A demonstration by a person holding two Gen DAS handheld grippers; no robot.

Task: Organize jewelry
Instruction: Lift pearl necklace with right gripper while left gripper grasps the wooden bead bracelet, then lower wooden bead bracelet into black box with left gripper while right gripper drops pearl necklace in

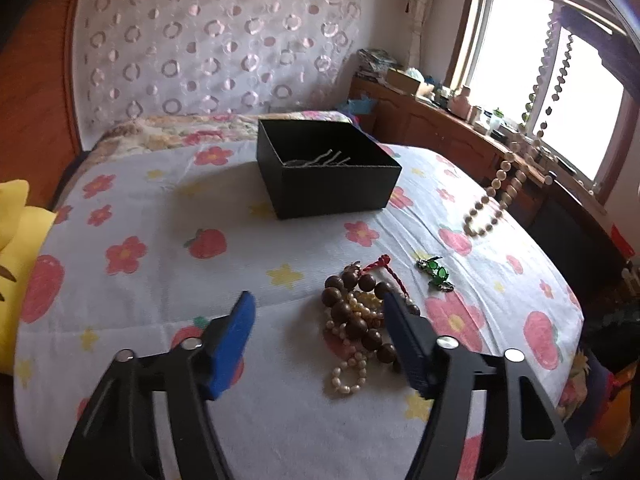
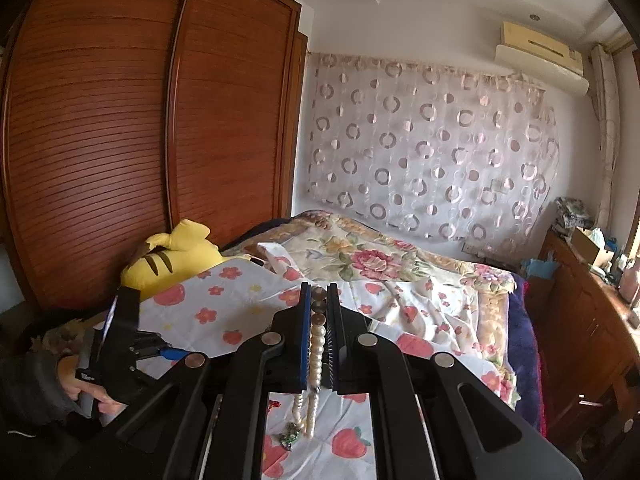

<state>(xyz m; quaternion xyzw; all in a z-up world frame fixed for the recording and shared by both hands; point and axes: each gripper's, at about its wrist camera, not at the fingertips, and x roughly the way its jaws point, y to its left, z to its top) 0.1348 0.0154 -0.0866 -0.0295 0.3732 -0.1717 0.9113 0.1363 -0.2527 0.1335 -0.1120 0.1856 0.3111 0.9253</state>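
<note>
My left gripper hovers low over the flowered bedspread, open. A pile of brown wooden beads, a pearl strand and a red cord lies between its blue pads, close against the right one; the left pad stands clear of it. A green jewelled piece lies just right of the pile. The black box sits farther back with a silver chain inside. My right gripper is shut on a cream bead necklace, whose strand hangs below the fingers. That necklace dangles at the right in the left wrist view.
A yellow plush toy lies at the bed's left edge by the wooden wardrobe. A low wooden cabinet with clutter runs under the window on the right. A person's hand grips the left tool's handle.
</note>
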